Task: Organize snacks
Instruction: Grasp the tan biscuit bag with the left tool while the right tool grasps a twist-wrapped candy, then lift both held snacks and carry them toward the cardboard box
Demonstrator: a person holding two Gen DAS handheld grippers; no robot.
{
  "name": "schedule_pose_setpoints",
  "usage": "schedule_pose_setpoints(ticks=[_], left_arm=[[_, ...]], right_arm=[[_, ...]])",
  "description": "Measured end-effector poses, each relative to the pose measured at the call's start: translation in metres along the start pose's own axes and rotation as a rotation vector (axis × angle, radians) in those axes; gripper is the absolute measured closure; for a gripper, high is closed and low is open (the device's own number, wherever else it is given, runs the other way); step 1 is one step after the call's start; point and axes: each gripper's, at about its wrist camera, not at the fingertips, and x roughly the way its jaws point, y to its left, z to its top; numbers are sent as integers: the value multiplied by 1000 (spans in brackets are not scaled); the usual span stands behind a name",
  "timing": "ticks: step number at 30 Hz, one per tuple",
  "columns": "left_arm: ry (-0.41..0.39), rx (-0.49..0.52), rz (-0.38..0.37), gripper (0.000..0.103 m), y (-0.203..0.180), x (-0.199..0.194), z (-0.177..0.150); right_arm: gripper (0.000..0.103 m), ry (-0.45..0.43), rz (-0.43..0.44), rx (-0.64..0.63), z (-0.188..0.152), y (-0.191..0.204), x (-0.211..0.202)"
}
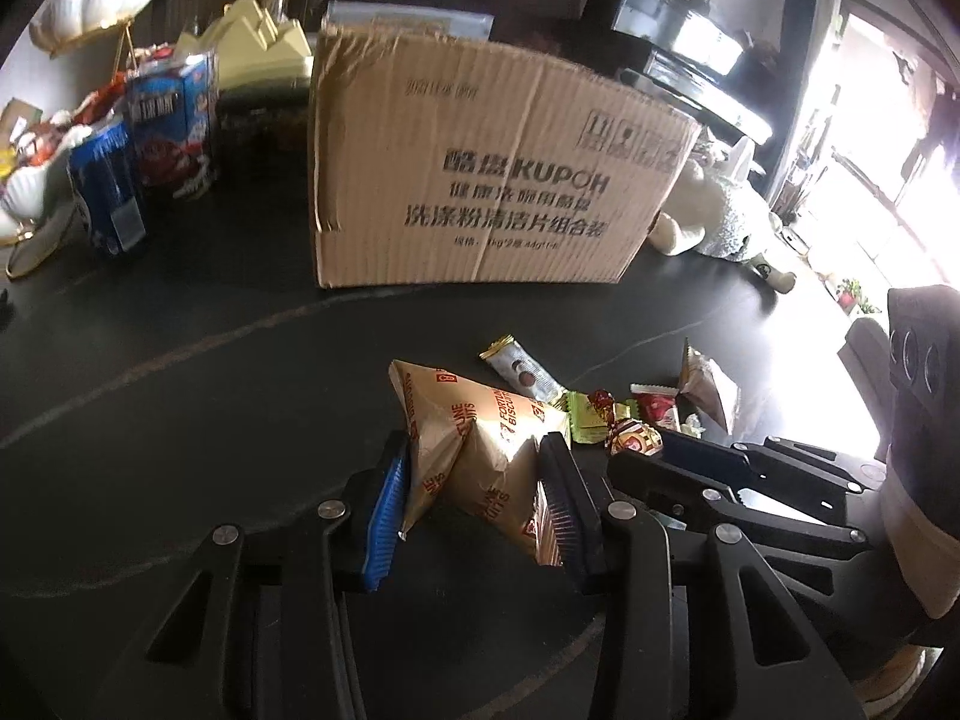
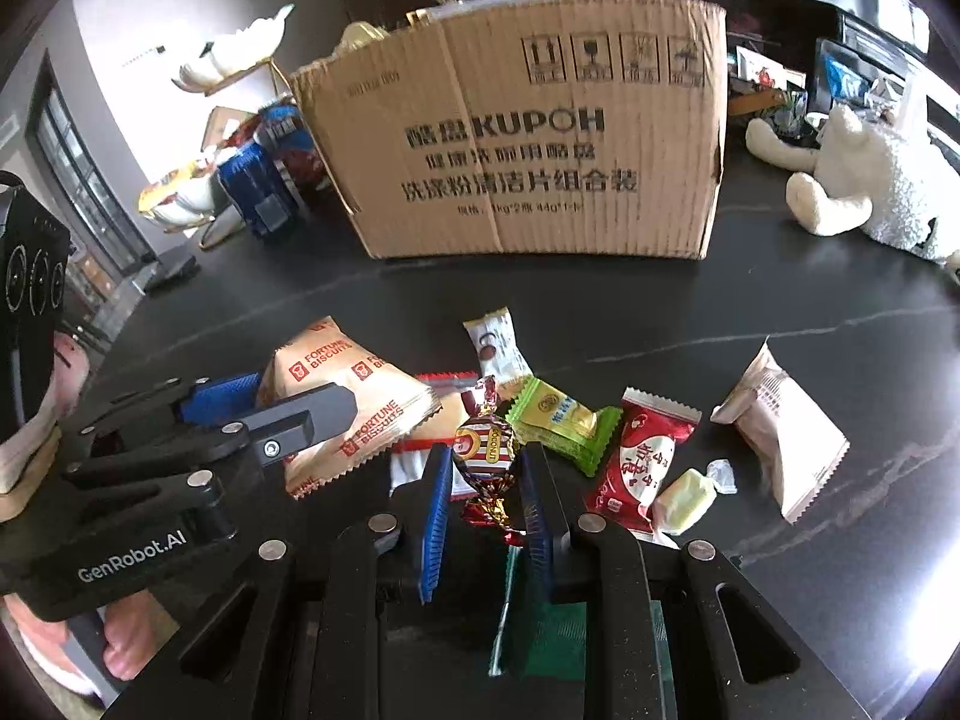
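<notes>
My left gripper [image 1: 474,450] is shut on a tan Fortune Biscuits bag [image 1: 480,444], which is pinched between the blue pads; the bag also shows in the right wrist view [image 2: 348,396]. My right gripper [image 2: 486,456] is shut on a striped red-and-gold coconut candy [image 2: 486,456], seen in the left wrist view too [image 1: 636,441]. Loose snacks lie on the black table: a green packet [image 2: 561,423], a red packet [image 2: 642,456], a yellow-white candy [image 2: 684,501], a white bar [image 2: 495,345] and a pale pouch [image 2: 780,420]. A KUPOH cardboard box [image 2: 528,144] stands behind them.
Blue snack boxes [image 1: 174,120] and a blue pack [image 1: 108,192] stand left of the cardboard box, near white shell dishes [image 1: 30,186]. A white plush toy [image 2: 864,180] sits at the right. The black table [image 1: 180,330] stretches between the box and the snacks.
</notes>
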Motion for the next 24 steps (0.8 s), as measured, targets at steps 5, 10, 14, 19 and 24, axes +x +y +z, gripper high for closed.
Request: schedule_pose_setpoints(ticks=[5, 10, 14, 19, 24], left_arm=[[-39, 19, 16, 60, -7, -20, 3], [-97, 46, 37, 60, -16, -43, 10], [-150, 69, 56, 60, -23, -64, 18], [-202, 88, 64, 60, -30, -82, 28], [-244, 101, 65, 60, -36, -96, 43]], right_arm=[[78, -43, -1, -1, 1, 4, -18], [78, -100, -4, -5, 8, 7, -42], [78, -156, -12, -12, 16, 9, -64], [78, -210, -22, -20, 26, 12, -84], [78, -257, -21, -26, 39, 15, -99]])
